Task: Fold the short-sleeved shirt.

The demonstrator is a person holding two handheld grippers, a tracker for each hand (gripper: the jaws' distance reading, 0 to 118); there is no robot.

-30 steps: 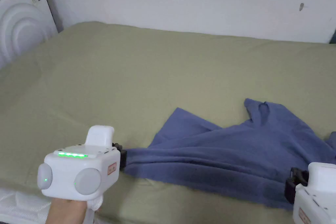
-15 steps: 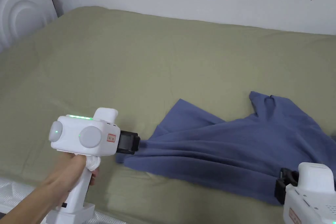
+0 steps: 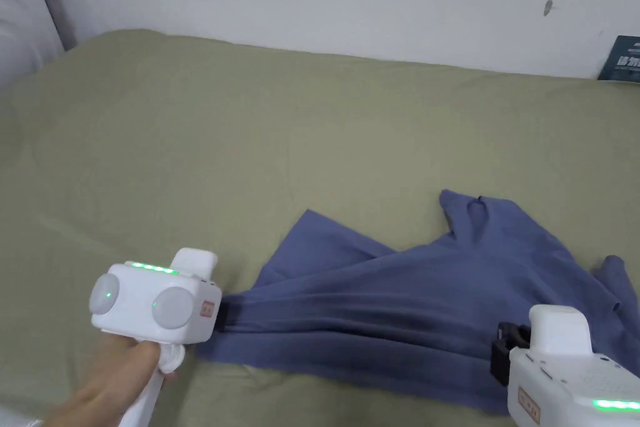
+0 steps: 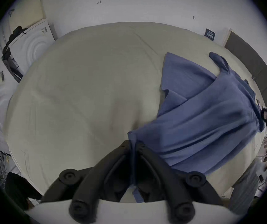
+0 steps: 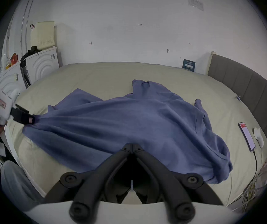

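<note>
A blue short-sleeved shirt (image 3: pixel 425 316) lies rumpled on the olive bed sheet (image 3: pixel 250 134), stretched in long folds between the two grippers. My left gripper (image 3: pixel 224 321) is shut on the shirt's left edge; in the left gripper view the blue shirt (image 4: pixel 202 122) runs pinched between the closed jaws of that left gripper (image 4: pixel 134 145). My right gripper (image 3: pixel 500 353) is shut on the near edge of the shirt at the right; in the right gripper view the right gripper (image 5: pixel 132 146) bites the shirt (image 5: pixel 129 122). The left gripper (image 5: pixel 32 119) also appears there, far left.
A white wall runs behind the bed. White appliances (image 5: pixel 44 65) stand at the left end, a grey padded headboard (image 5: pixel 242 85) at the right. A phone (image 5: pixel 246 135) with a cable and a small white object lie on the sheet near the headboard. A dark card (image 3: pixel 622 59) leans on the wall.
The head camera has swung right and down. The left gripper, still holding the shirt's edge, has moved back toward the near edge of the bed; the cloth stays taut between both grippers.
</note>
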